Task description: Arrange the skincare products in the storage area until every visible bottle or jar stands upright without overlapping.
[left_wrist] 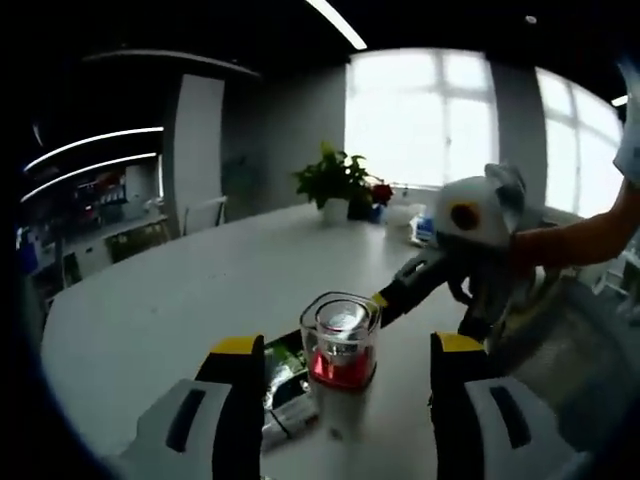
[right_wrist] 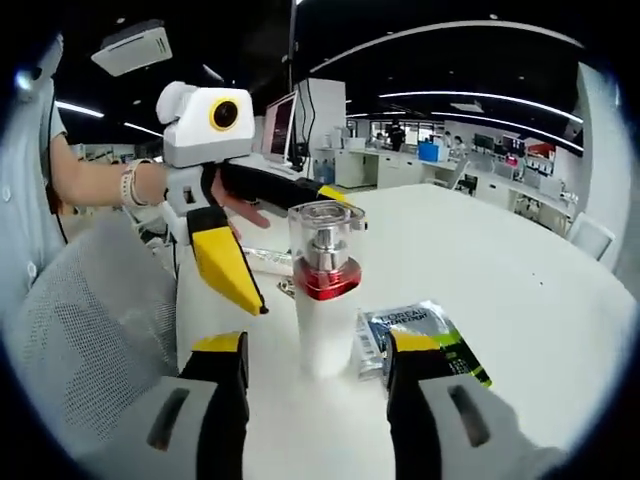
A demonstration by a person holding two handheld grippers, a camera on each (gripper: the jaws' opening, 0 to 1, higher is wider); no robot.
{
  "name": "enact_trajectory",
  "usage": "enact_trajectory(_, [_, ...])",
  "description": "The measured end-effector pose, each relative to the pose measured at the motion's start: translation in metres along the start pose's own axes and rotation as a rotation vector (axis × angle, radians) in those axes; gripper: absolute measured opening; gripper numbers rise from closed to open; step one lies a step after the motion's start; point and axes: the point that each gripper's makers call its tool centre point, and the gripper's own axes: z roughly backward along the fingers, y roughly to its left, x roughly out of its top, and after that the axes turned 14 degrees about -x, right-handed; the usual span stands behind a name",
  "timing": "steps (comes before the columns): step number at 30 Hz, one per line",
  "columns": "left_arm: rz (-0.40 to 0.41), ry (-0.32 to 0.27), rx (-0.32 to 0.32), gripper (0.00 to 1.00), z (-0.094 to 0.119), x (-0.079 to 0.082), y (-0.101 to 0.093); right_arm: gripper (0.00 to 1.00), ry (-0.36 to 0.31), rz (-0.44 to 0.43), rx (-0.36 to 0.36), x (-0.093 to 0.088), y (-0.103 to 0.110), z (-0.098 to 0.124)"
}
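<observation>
A white bottle (left_wrist: 340, 385) with a red band and a clear cap stands upright on the white table (left_wrist: 170, 300). My left gripper (left_wrist: 347, 345) is open, one jaw on each side of the bottle, apart from it. My right gripper (right_wrist: 318, 340) is open too and faces the same bottle (right_wrist: 325, 300) from the opposite side. In the right gripper view the left gripper's yellow finger (right_wrist: 228, 262) slants down just left of the bottle. In the left gripper view a black, yellow-tipped finger (left_wrist: 400, 285) of the right gripper reaches almost to the cap.
A green sachet (right_wrist: 425, 335) lies flat beside the bottle's foot, and more flat packets (left_wrist: 285, 375) lie behind it. A grey mesh chair (right_wrist: 90, 330) stands at the table edge. A potted plant (left_wrist: 335, 180) stands at the table's far end. A person's arm (right_wrist: 100, 183) holds the left gripper.
</observation>
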Motion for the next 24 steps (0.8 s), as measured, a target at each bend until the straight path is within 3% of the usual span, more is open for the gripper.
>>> enact_trajectory(9, [-0.016, 0.031, 0.011, 0.82, 0.026, -0.002, -0.007, 0.66, 0.007, 0.041, -0.072, 0.009, 0.0, 0.012])
enact_trajectory(13, [-0.033, 0.057, 0.044, 0.86, 0.039, -0.006, -0.008, 0.79, 0.023, 0.027, -0.092, 0.011, -0.001, 0.015])
enact_trajectory(24, [-0.037, 0.073, 0.098, 0.96, 0.073, -0.007, -0.01, 0.89, 0.024, 0.027, -0.12, 0.022, -0.001, 0.025])
